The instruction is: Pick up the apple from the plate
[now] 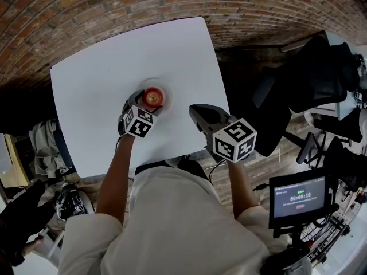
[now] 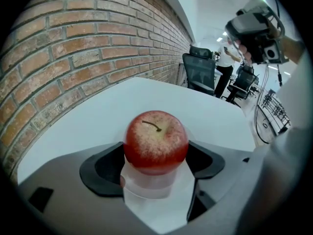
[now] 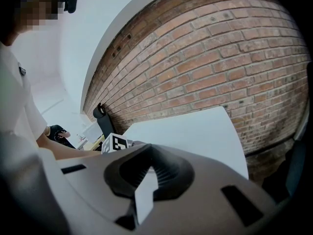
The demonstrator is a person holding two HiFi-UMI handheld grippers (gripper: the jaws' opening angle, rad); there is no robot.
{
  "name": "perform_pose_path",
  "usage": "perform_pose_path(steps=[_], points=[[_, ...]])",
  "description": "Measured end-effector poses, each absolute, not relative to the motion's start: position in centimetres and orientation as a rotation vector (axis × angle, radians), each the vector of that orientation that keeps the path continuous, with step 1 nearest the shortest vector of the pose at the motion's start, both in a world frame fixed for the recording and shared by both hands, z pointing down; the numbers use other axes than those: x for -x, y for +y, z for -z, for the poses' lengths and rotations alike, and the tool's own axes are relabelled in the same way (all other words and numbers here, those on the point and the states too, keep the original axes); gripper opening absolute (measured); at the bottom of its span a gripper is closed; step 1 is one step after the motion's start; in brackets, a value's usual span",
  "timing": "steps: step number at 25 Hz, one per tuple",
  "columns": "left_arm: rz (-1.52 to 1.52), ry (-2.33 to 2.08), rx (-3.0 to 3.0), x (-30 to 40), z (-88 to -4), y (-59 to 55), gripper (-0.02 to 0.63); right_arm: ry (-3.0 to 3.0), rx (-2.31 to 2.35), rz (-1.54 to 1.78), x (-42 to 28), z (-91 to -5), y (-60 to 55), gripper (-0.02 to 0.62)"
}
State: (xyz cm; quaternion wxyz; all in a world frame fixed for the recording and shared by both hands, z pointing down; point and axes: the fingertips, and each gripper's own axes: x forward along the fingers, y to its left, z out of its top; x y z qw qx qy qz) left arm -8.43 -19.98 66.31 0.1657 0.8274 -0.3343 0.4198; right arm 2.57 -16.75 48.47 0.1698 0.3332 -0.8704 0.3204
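Apple (image 2: 156,141): on plate (image 2: 146,192), mid-table (image 1: 103,67); apparently grasped, lift not yet done.
Left gripper (image 2: 156,153): arm reaching forward, jaws pressing both sides of the apple.
Right gripper (image 1: 198,112): held apart above the near table edge, jaws nearly together, empty.

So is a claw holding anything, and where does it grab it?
The left claw pinches the apple by its two opposite sides. The right claw holds nothing.

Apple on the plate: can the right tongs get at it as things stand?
Probably not: the left tongs clasp the apple on both sides, leaving only its top free; the right tongs hang empty, off to its right.
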Motion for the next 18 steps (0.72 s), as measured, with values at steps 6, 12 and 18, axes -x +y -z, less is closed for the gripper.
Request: perform_pose_path(steps=[6,12,18], points=[[-1.168,-0.958,-2.343,8.49,-66.30,-20.05,0.394,-2.475,-0.951,-0.912,-2.68,-48.48,-16.79,0.003],[-1.141,-0.969,-2.334,8.43,-66.21,-20.14,0.394,-2.475,-0.955,-0.912,-2.93,-48.47,-16.72,0.003],[-1.123,-0.979,-2.332,8.29,-66.09,-20.19,0.394,-2.477,-0.959,-0.907,-3.19,-48.42,-16.69,0.003]])
